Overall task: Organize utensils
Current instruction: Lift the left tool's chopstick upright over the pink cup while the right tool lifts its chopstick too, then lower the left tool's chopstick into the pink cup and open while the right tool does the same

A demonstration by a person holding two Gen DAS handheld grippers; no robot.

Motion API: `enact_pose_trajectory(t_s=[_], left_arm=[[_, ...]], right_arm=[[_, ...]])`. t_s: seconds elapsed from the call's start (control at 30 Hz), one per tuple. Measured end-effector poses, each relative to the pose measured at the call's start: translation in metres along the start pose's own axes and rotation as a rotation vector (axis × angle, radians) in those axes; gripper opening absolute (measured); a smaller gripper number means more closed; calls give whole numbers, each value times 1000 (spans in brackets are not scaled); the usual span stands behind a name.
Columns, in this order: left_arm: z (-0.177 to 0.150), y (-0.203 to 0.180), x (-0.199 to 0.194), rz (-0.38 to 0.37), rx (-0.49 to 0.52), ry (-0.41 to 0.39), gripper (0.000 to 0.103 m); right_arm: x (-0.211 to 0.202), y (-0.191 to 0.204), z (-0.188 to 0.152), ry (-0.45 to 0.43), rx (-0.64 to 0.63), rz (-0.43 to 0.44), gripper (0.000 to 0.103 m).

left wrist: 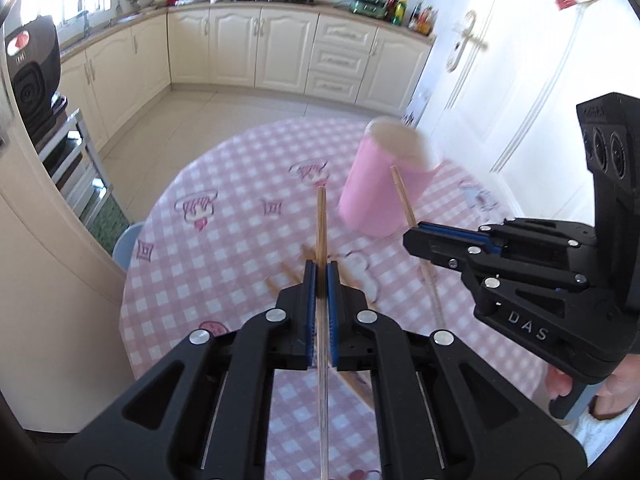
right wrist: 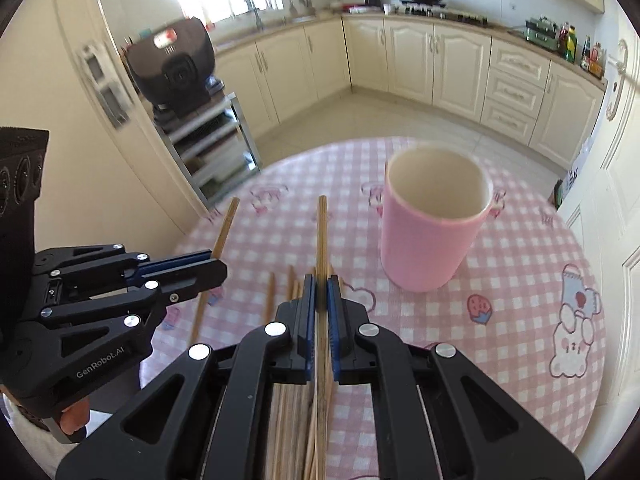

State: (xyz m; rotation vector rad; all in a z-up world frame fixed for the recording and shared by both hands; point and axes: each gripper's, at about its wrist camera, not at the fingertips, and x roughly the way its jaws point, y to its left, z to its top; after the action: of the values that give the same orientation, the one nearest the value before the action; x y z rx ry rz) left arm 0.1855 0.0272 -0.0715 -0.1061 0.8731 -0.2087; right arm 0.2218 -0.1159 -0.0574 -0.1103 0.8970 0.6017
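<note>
Left gripper point(left wrist: 320, 280): jaws closed tight on one wooden chopstick point(left wrist: 321, 216), which runs straight out ahead between the blue pads and back under the gripper body.
Right gripper point(right wrist: 320, 292): jaws likewise closed on a second chopstick point(right wrist: 321, 232), its tip pointing forward past the fingers.
Between the two: each gripper shows in the other's view, side by side and apart, each stick clear of the other.
Loose chopsticks point(right wrist: 280, 296): several lie on the tablecloth just below and behind the right gripper's fingers, fanned out.
Table point(right wrist: 520, 272): round, covered in pink-and-white check cloth with cartoon prints, beneath both grippers.
Pink cup point(right wrist: 430, 224): upright and empty, ahead and to the right of the right gripper's fingertips; ahead-right of the left gripper too, blurred there.
Beyond: cream kitchen cabinets point(right wrist: 440, 60) past the table.
</note>
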Motion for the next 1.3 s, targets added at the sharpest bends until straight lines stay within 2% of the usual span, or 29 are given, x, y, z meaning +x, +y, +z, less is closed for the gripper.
enact_pose_trajectory(t_s=[0.2,0.3,0.43,0.53,0.73,1.0,1.2,1.3], left_arm=[[16,-26,-62,-20,41,-152,5],[26,-38,-84,-16,58,-223,5],[42,-47,-96,-19,72,-264,5],[57,-51,-101,-35,74,-284,5],[84,-65,-104,-20,91,-342,5],[121,-73,-100,-19,75,-406,5],[129,-68,-96,0,10,-501,5],[130,-69,-89,4,13,-517,5]], right_arm=[[-44,2,13,-101,-1,28,5],[-65,3,20,-162,-10,11,5],[-82,0,25,-217,-7,-2,5],[-95,-5,31,-253,6,-9,5],[-116,-13,43,-334,37,-51,5],[-127,-20,71,-473,48,-176,5],[-121,-31,77,-542,66,-230,5],[-117,-32,78,-575,56,-255,5]])
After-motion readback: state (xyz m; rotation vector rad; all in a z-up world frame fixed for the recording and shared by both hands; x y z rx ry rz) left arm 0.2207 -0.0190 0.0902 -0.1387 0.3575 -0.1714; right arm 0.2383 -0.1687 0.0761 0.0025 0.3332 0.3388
